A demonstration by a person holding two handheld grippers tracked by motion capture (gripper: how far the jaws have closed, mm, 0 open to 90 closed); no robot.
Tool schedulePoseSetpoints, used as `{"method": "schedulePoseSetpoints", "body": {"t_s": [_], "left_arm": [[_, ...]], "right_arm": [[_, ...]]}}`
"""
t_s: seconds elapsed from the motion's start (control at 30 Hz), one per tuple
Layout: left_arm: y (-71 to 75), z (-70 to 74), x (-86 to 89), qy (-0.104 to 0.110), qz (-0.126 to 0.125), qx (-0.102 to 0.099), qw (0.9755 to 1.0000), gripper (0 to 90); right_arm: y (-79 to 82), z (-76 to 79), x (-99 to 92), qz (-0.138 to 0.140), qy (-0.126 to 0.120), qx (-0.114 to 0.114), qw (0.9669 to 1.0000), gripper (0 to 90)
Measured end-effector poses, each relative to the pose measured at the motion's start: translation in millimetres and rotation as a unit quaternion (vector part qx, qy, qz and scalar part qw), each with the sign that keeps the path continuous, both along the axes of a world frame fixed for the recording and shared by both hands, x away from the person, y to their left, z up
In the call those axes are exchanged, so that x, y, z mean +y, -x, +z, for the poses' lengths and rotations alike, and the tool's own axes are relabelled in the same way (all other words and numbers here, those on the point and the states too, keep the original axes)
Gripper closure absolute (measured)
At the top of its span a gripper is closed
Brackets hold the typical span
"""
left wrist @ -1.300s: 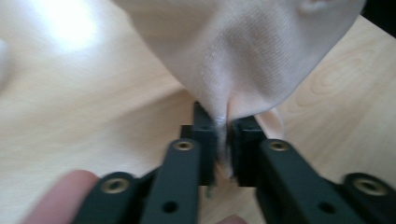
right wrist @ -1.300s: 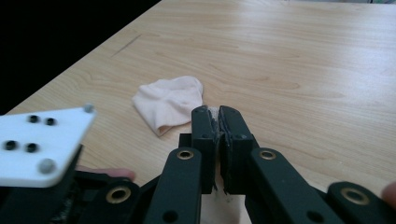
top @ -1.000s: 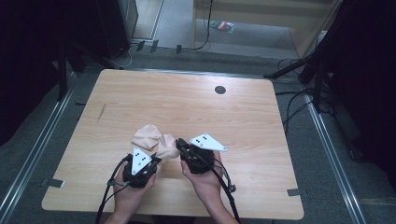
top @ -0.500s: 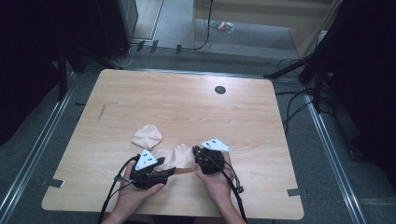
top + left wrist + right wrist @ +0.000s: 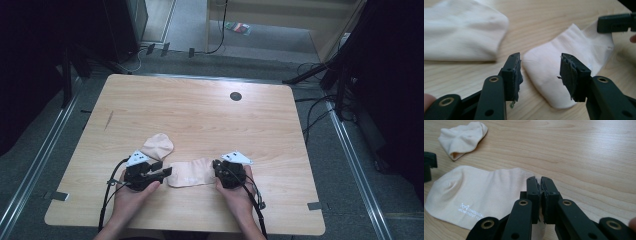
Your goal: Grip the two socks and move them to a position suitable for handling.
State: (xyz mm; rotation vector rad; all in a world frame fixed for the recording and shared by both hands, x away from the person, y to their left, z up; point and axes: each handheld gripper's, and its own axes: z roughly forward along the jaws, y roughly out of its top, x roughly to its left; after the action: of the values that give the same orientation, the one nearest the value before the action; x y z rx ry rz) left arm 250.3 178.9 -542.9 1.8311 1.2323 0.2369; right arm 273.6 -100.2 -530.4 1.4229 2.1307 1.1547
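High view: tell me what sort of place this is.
Probably a lab or recording workspace, not a home: a bare wooden table with a cable hole, metal rails alongside, and loose cables on grey floor.

On the table (image 5: 200, 115) we find a flat sock (image 5: 190, 173) lying near the front edge, between the left gripper (image 5: 167, 172) and the right gripper (image 5: 216, 165). A second, bunched sock (image 5: 157, 146) lies just behind and to the left of it, apart. A cable port (image 5: 235, 96) sits toward the far edge.
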Motion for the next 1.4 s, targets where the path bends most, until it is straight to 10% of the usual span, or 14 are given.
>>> {"method": "schedulePoseSetpoints", "body": {"t_s": [0.2,0.37,0.83,1.03,1.4], "left_arm": [[1.3,-6.7,-15.0,-0.046,-0.015,0.007,0.9988,73.4],[1.5,-2.5,-8.3,-0.043,-0.021,0.005,0.9988,87.6],[28.2,-3.6,-1.2,-0.05,-0.017,0.034,0.998,79.4],[26.9,5.3,10.2,-0.001,0.002,0.009,1.0,56.8],[29.1,-0.5,2.3,-0.039,0.014,-0.015,0.999,60.0]], "right_arm": [[1.9,-0.8,1.2,0.004,0.0,0.0,1.0,86.9],[4.6,1.8,-0.2,0.003,-0.002,-0.006,1.0,87.0],[35.7,3.1,-4.1,0.016,0.011,0.01,0.9998,87.1],[36.1,0.0,-18.2,0.01,-0.01,0.026,0.9996,74.7],[39.3,4.7,-17.0,0.015,-0.026,-0.002,0.9995,71.0]]}}
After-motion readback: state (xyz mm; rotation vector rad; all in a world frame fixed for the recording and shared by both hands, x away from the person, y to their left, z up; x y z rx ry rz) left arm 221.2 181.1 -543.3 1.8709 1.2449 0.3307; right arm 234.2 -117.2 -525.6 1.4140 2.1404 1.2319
